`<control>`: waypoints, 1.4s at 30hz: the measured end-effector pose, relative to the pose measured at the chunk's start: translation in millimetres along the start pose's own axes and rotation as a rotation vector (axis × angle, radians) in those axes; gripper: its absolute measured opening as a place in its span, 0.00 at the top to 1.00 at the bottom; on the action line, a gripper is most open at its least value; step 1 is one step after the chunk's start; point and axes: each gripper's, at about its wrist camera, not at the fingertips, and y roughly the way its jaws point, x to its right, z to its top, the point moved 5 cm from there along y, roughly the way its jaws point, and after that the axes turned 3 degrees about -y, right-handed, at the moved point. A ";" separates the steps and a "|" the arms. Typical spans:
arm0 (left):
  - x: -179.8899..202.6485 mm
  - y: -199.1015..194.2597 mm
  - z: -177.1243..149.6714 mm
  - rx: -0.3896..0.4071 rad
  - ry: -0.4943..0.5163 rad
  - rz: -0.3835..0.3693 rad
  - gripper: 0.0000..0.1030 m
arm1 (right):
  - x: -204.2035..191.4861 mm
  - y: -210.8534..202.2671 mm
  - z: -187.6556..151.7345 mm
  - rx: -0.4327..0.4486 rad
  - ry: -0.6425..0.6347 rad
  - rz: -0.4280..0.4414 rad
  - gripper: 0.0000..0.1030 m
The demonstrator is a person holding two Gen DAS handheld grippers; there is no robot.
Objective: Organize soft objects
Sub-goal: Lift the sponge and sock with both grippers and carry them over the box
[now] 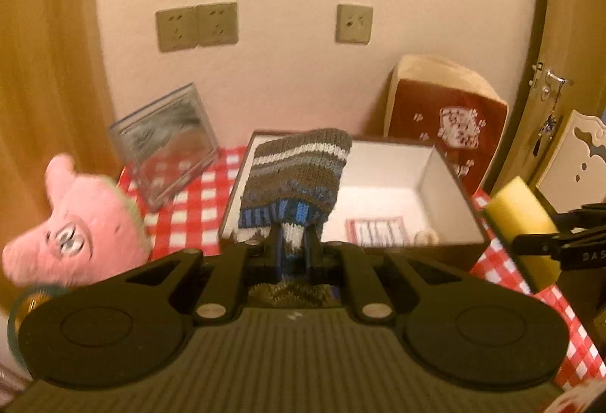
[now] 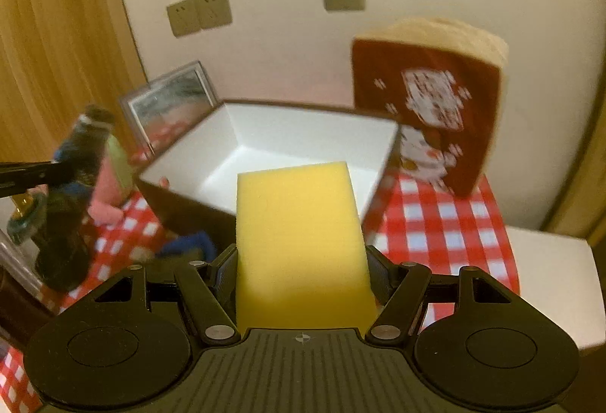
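Note:
My left gripper (image 1: 294, 239) is shut on a striped knitted piece (image 1: 295, 170) in brown, grey, white and blue, which stands up in front of the white-lined box (image 1: 447, 178). That same knit (image 2: 72, 193) hangs at the far left of the right wrist view. My right gripper (image 2: 301, 269) is shut on a yellow sponge block (image 2: 299, 239), held above the near side of the box (image 2: 288, 140). The sponge (image 1: 522, 227) and the right gripper (image 1: 530, 246) also show at the right edge of the left wrist view.
A pink plush toy (image 1: 75, 227) lies at the left on the red-and-white checked cloth (image 1: 189, 208). A clear plastic case (image 1: 166, 144) leans on the wall behind it. A red-brown cushion (image 2: 428, 106) stands right of the box. A striped packet (image 1: 377, 231) lies inside the box.

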 end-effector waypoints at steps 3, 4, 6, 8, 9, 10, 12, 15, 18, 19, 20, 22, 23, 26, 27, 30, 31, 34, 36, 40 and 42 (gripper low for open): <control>8.0 12.5 16.7 0.009 0.009 -0.017 0.90 | -4.8 9.2 20.2 0.023 -0.014 0.018 0.34; 10.4 17.0 21.5 0.010 0.010 -0.021 0.90 | -6.4 13.1 26.8 0.027 -0.015 0.023 0.34; 14.3 25.9 28.7 0.005 0.017 -0.023 0.90 | -8.4 20.4 38.1 0.036 -0.019 0.031 0.34; 17.8 37.1 36.1 -0.001 0.022 -0.026 0.90 | -10.9 29.4 48.8 0.040 -0.021 0.032 0.34; 19.2 42.3 38.6 -0.007 0.024 -0.026 0.90 | -11.5 32.8 52.3 0.043 -0.022 0.034 0.34; 20.7 48.2 41.1 -0.015 0.026 -0.026 0.90 | -11.6 36.8 56.1 0.044 -0.020 0.035 0.34; 23.3 59.3 45.0 -0.027 0.033 -0.027 0.90 | -13.4 46.2 64.0 0.043 -0.014 0.038 0.34; 24.8 76.9 49.5 -0.050 0.038 -0.027 0.90 | -15.4 61.8 74.2 0.040 -0.009 0.032 0.34; 23.9 95.6 52.1 -0.076 0.038 -0.022 0.90 | -15.7 79.2 80.6 0.025 0.002 0.027 0.34; 23.4 100.1 52.3 -0.082 0.040 -0.019 0.90 | -15.8 85.9 82.3 0.019 0.005 0.025 0.34; 22.5 105.6 53.0 -0.087 0.041 -0.016 0.90 | -15.1 90.9 83.3 0.015 0.007 0.023 0.34; 20.9 116.0 54.5 -0.100 0.042 -0.015 0.90 | -13.9 103.1 85.1 0.001 0.013 0.017 0.34; 20.5 120.3 54.9 -0.104 0.043 -0.015 0.90 | -13.1 108.4 85.3 -0.005 0.015 0.014 0.34; 19.4 133.7 56.5 -0.117 0.048 -0.011 0.90 | -12.0 123.4 86.9 -0.022 0.023 0.007 0.34; 18.9 137.0 56.8 -0.121 0.049 -0.010 0.90 | -12.5 126.7 87.0 -0.025 0.025 0.005 0.34; 17.4 148.7 58.1 -0.131 0.055 -0.008 0.90 | -12.3 137.3 88.6 -0.037 0.032 -0.002 0.34; 17.0 152.5 58.4 -0.135 0.056 -0.006 0.90 | -12.1 140.6 89.2 -0.039 0.035 -0.002 0.34; 13.9 163.7 59.9 -0.145 0.059 -0.002 0.90 | -12.3 147.7 90.3 -0.046 0.041 -0.006 0.34; 12.4 169.1 60.5 -0.149 0.059 -0.004 0.90 | -11.8 151.7 90.5 -0.051 0.046 -0.010 0.34; 9.1 179.0 59.6 -0.159 0.050 -0.012 0.80 | -10.2 158.4 89.3 -0.061 0.053 -0.017 0.34; 6.5 182.9 58.3 -0.166 0.049 -0.007 0.70 | -9.4 160.6 88.2 -0.069 0.057 -0.017 0.34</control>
